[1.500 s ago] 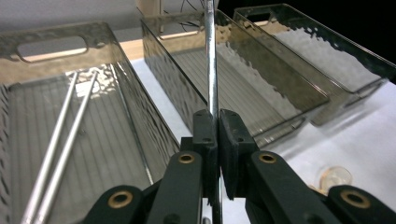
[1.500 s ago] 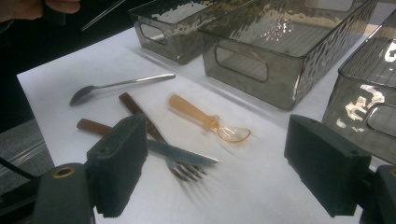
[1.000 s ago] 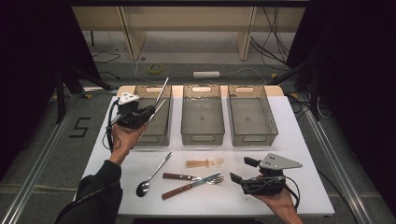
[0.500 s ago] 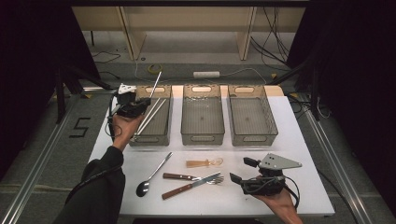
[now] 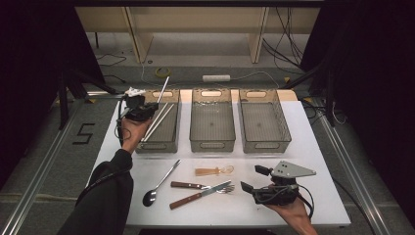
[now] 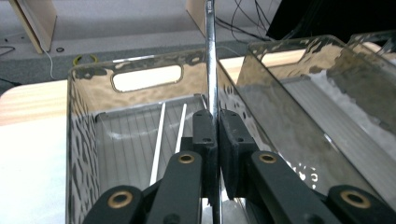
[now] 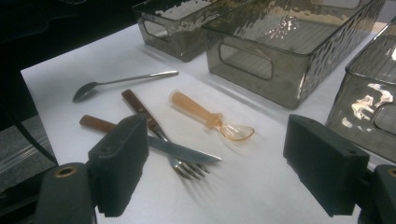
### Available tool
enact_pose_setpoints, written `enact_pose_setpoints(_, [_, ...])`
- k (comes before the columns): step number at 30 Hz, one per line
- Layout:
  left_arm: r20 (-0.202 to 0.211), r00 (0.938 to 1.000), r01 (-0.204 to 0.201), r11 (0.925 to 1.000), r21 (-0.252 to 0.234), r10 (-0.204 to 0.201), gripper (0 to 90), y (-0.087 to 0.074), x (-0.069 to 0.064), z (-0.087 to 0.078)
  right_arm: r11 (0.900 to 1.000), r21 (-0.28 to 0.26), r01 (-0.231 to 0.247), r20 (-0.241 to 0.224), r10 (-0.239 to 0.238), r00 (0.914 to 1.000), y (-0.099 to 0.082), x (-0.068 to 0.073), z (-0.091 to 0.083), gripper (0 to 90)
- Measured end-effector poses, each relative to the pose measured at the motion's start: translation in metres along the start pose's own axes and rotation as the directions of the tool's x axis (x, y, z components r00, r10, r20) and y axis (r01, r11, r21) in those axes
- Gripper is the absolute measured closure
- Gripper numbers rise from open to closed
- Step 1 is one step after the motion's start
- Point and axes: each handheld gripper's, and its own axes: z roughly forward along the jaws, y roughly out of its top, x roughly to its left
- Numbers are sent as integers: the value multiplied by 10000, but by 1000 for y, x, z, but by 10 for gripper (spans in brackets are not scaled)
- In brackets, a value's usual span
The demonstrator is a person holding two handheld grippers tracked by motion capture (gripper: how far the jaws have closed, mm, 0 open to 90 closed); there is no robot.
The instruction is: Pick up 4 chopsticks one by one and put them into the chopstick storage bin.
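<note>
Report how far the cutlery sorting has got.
Done: two thin metal rods lie in the left bin. In hand: the left gripper is shut on another metal rod above that bin. Left: a spoon, knife, fork and amber spoon on the table; the right gripper waits open.

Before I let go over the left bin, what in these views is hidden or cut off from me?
- Metal chopstick clamped by the left gripper: left gripper view, both ends cut off by the top and bottom edges.
- Left bin floor: high view, partly covered by hand and gripper; whether the held stick touches the two chopsticks lying inside is unclear.
- Fork: right gripper view, handle partly behind the right gripper's left jaw.
</note>
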Motion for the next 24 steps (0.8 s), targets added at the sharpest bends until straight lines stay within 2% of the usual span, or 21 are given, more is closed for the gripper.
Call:
enact_pose_setpoints(13, [-17, 9985, -542, 9978, 377, 543, 848, -3, 0, 12, 10000, 2, 9, -22, -9, 10000, 0, 0, 0, 233])
enact_pose_setpoints(17, [-84, 9965, -828, 9944, 652, 835, 847, -4, 0, 16, 10000, 6, 1, -56, -1, 10000, 0, 0, 0, 236])
enact_pose_setpoints(24, [-22, 9960, -890, 9902, 1072, 898, 847, -7, -1, 25, 10000, 7, -1, -71, 1, 10000, 0, 0, 0, 237])
